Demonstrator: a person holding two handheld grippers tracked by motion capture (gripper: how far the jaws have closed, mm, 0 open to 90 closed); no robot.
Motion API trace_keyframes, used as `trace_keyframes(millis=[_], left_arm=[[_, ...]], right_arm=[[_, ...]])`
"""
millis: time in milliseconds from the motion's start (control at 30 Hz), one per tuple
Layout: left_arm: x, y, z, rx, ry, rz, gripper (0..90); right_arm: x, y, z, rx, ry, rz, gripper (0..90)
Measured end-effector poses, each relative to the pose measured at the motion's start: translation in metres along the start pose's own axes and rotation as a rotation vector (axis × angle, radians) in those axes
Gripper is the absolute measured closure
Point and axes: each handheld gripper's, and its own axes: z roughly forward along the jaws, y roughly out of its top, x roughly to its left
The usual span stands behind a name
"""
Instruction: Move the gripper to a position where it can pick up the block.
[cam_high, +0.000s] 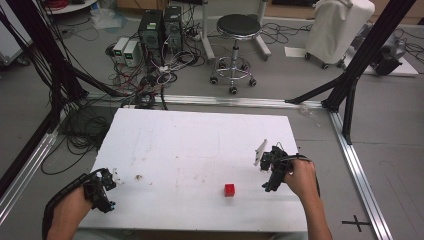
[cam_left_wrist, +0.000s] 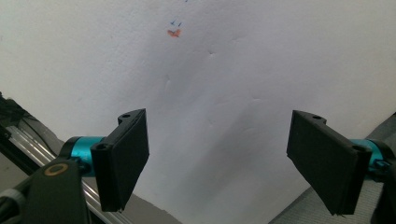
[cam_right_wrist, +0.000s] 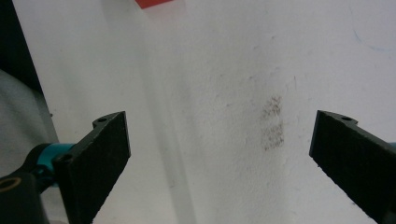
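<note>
Red cube (cam_high: 229, 189) — between two wide-jawed tools.

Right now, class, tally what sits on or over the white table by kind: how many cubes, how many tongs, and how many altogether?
Red cube: 1
Tongs: 2, the left tongs and the right tongs, both open
Total: 3

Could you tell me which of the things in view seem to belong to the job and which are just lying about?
Likely part of the job:
- red cube
- white table
- left tongs, open
- right tongs, open

Just lying about:
- black stool
- computer towers
- floor cables
- white covered cart
</note>
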Motion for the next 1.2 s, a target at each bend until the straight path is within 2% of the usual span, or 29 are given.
trace_keyframes(millis=[167, 200, 300, 367, 600, 833, 1033, 1200], left_arm=[[0.000, 0.000, 0.000, 0.001, 0.003, 0.000, 21.2], [0.000, 0.000, 0.000, -0.001, 0.005, 0.000, 21.2], [0.000, 0.000, 0.000, 0.000, 0.002, -0.002, 21.2], [0.000, 0.000, 0.000, -0.001, 0.004, -0.002, 21.2], [0.000, 0.000, 0.000, 0.001, 0.003, -0.001, 21.2], [0.000, 0.001, 0.001, 0.001, 0.002, 0.001, 21.2], [0.000, 0.000, 0.001, 0.002, 0.003, -0.004, 21.2], [0.001, 0.001, 0.002, 0.005, 0.000, -0.003, 21.2]], right_arm=[[0.001, 0.014, 0.004, 0.011, 0.014, -0.028, 4.4], [0.002, 0.022, 0.007, 0.019, 0.020, -0.051, 4.5], [0.004, 0.033, 0.011, 0.034, 0.026, -0.075, 4.4], [0.004, 0.035, 0.013, 0.034, 0.028, -0.081, 4.4], [0.008, 0.047, 0.027, 0.085, 0.039, -0.113, 4.4], [0.011, 0.056, 0.034, 0.069, 0.042, -0.109, 4.4], [0.015, 0.065, 0.046, 0.070, 0.038, -0.140, 4.4], [0.018, 0.070, 0.051, 0.066, 0.049, -0.136, 4.4]])
